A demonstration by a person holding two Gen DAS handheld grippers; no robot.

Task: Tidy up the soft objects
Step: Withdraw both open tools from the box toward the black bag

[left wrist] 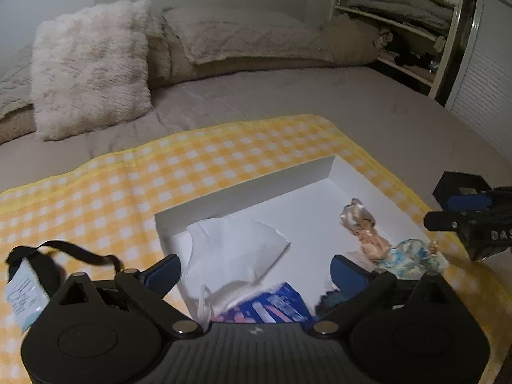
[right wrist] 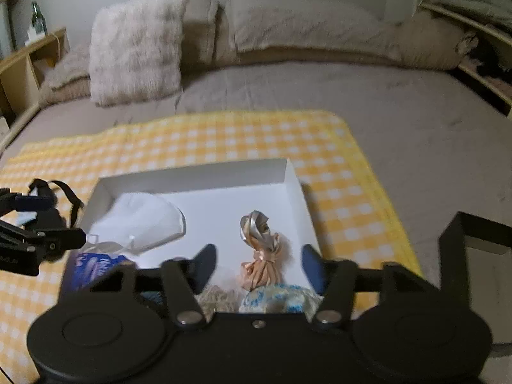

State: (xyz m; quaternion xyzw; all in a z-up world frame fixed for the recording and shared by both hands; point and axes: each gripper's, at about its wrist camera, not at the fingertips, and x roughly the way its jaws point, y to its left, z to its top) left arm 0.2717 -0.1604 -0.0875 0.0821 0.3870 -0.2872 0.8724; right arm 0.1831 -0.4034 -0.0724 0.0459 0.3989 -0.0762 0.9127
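L gripper [left wrist: 256, 272]: jaws wide apart, nothing between, over white tray [left wrist: 256, 188] w/ white cloth [left wrist: 236, 252] and blue packet [left wrist: 281, 307]. R gripper [right wrist: 257, 264]: jaws apart, empty, above peach ribbon bundle [right wrist: 262, 256] and blue-white fabric [right wrist: 275, 300] at tray's near edge. Tray on yellow check cloth [right wrist: 224, 137] on bed. L view only: black strap w/ label [left wrist: 25, 291], wardrobe shelves [left wrist: 400, 19]. R view only: bottle [right wrist: 38, 19] on side shelf. Far: fluffy pillow [left wrist: 92, 67].

box [right wrist: 294, 179] far half clear; mask [right wrist: 144, 220] & ribbon [right wrist: 260, 249] crowd near side.
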